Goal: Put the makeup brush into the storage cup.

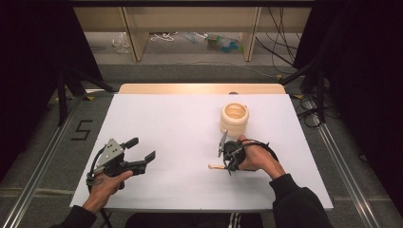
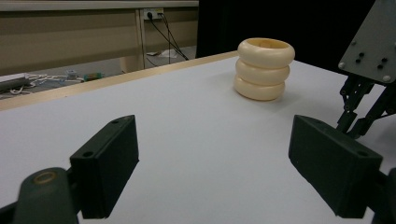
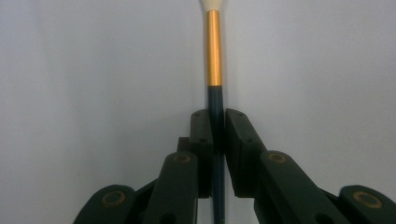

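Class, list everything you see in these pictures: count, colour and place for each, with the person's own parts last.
Ringed holder: one, cream, upright on the far right part of the table.
Brush: one, dark handle, gold ferrule, pale tip, lying on the table, clamped by the right tool.
Table: one, white top, wooden far edge.
Cables: several, dark, floor beyond the table.
Left tool: one, black, jaws open, near left.
Right tool: one, black, shut on the brush.

A slim brush (image 3: pixel 214 51) with a dark handle, a gold metal collar and a pale tip is lying flat on the white table (image 1: pixel 180 123), just in front of the cream ribbed holder (image 1: pixel 234 118), its tip pointing left.
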A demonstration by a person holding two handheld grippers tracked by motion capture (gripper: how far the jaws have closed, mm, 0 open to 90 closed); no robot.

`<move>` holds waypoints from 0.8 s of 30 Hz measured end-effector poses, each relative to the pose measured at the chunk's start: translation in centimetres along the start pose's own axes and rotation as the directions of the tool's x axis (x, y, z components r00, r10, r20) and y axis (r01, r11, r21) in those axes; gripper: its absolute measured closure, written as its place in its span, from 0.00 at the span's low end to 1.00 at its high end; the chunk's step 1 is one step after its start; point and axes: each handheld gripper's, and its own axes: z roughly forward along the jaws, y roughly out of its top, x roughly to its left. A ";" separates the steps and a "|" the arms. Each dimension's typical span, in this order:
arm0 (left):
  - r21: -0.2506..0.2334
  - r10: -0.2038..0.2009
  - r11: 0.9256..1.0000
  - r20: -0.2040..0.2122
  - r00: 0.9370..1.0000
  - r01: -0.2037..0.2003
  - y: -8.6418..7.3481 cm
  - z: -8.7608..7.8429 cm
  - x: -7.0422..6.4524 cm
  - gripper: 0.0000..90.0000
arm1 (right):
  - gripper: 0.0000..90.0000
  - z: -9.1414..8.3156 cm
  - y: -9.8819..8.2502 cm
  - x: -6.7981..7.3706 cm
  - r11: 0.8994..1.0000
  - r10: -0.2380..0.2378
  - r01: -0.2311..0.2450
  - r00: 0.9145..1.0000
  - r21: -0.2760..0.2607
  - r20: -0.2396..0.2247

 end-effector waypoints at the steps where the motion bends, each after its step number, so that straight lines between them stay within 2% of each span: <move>1: 0.000 0.000 1.000 0.000 1.000 0.000 0.0 0.0 0.0 0.18 | 0.92 0.0 0.1 0.1 1.000 0.005 -0.005 1.000 0.006 0.003; 8: 0.002 0.001 1.000 0.000 1.000 -0.001 0.0 0.0 0.0 0.18 | 0.92 0.0 0.1 0.2 1.000 0.013 -0.013 1.000 0.010 0.004; 12: 0.003 0.002 1.000 0.000 1.000 -0.002 0.0 0.0 0.0 0.18 | 0.92 -0.1 0.1 0.2 0.999 0.043 -0.043 0.999 0.016 -0.001; 15: 0.004 0.003 1.000 0.000 1.000 -0.003 0.0 0.1 0.0 0.18 | 0.92 0.0 0.2 0.3 0.999 0.039 -0.040 0.999 0.021 0.016; 20: 0.004 0.003 1.000 0.000 1.000 -0.003 0.0 0.0 0.0 0.18 | 0.92 -0.1 0.3 0.4 0.998 0.052 -0.052 0.999 0.027 0.017; 23: 0.004 0.001 1.000 0.000 1.000 -0.001 0.0 0.0 0.0 0.18 | 0.92 -0.1 0.3 0.5 0.999 0.029 -0.030 0.999 0.031 0.036; 24: 0.004 0.001 1.000 0.000 1.000 -0.001 0.0 0.0 0.0 0.18 | 0.92 -0.1 0.3 0.4 0.999 -0.001 -0.001 0.999 0.038 0.045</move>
